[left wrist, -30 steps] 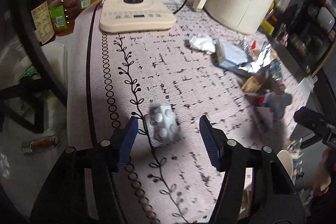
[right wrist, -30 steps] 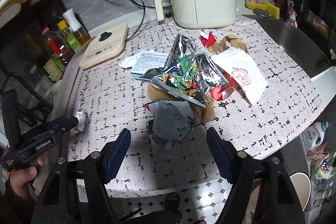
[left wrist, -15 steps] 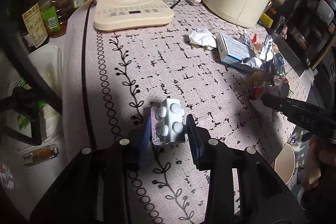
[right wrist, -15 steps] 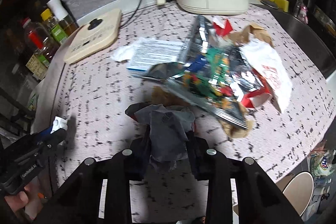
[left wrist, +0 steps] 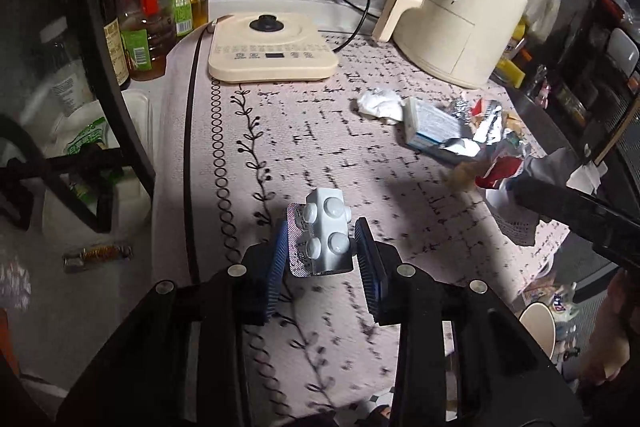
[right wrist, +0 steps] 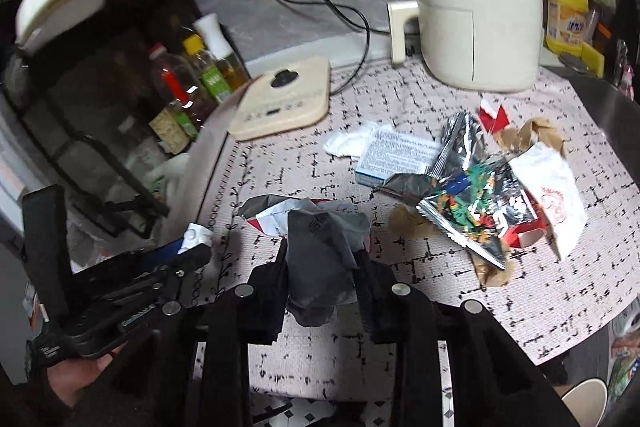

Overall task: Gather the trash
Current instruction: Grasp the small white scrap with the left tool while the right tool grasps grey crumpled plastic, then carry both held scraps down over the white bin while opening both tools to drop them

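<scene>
- Foil-backed blister pack (left wrist: 320,235) is pinched between the blue ribbed pads of the left hand-held gripper (left wrist: 322,247); its jaws have just been closing and now stand narrow on the pack, which looks lifted clear of the bench (left wrist: 320,147).
- Grey crumpled wrapper (right wrist: 320,255) sits clamped in the right hand-held gripper (right wrist: 322,279), jaws likewise just closed in on it, narrow, with a red-and-white scrap sticking out behind.
- Step in hand, as I read it: carry both pieces off to wherever trash goes. No bin visible in either view.
- Doing it well: keep both grips squeezed. The blister is stiff, thin and slick, held by its edges, so it could pivot or slip if jolted. The wrapper is soft and springy, and a loose tail may snag.
- Rest of the trash lies ahead and to the right of the right hand-held gripper: shiny foil snack bag (right wrist: 468,203), flat cardboard box (right wrist: 396,155), white paper bag (right wrist: 548,195), brown paper, white tissue wad (left wrist: 380,103).
- Bench cover is a woven-looking cloth, pale with black dashes.
- Smooth cream air fryer (left wrist: 460,35) stands well beyond.
</scene>
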Demonstrator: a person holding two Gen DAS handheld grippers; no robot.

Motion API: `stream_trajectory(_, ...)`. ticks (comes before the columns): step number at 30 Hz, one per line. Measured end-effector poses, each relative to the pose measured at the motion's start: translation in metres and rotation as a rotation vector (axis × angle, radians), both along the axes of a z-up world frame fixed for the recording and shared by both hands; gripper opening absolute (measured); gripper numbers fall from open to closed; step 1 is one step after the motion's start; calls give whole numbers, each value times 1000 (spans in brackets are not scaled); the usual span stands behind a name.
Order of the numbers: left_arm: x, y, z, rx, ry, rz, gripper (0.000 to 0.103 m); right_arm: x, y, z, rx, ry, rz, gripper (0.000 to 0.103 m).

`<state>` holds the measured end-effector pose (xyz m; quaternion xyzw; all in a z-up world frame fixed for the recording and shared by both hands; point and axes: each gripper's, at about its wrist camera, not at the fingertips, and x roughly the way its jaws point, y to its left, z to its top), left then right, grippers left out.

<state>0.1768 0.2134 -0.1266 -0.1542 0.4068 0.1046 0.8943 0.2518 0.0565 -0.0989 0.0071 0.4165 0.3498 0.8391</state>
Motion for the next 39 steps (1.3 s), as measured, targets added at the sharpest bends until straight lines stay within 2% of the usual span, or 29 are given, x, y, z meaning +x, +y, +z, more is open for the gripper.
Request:
stream_trajectory(5, -15, -54, 14, 1, -33, 13, 34, -24, -56, 18, 56, -42, 20, 29)
stream_trajectory(10, -28, -109, 28, 1, -63, 15, 34, -43, -124, 20, 80, -55, 10, 29)
stream_trajectory(17, -40, -190, 42, -7, -112, -57, 34, -61, -220, 17, 92, -61, -71, 29)
stream_trajectory(30, -42, -298, 39, -28, -120, -183, 34, -93, -347, 4, 78, -55, -231, 30)
stream_trajectory(39, -37, -347, 21, -45, -80, -270, 34, -104, -418, -32, 25, 11, -382, 30)
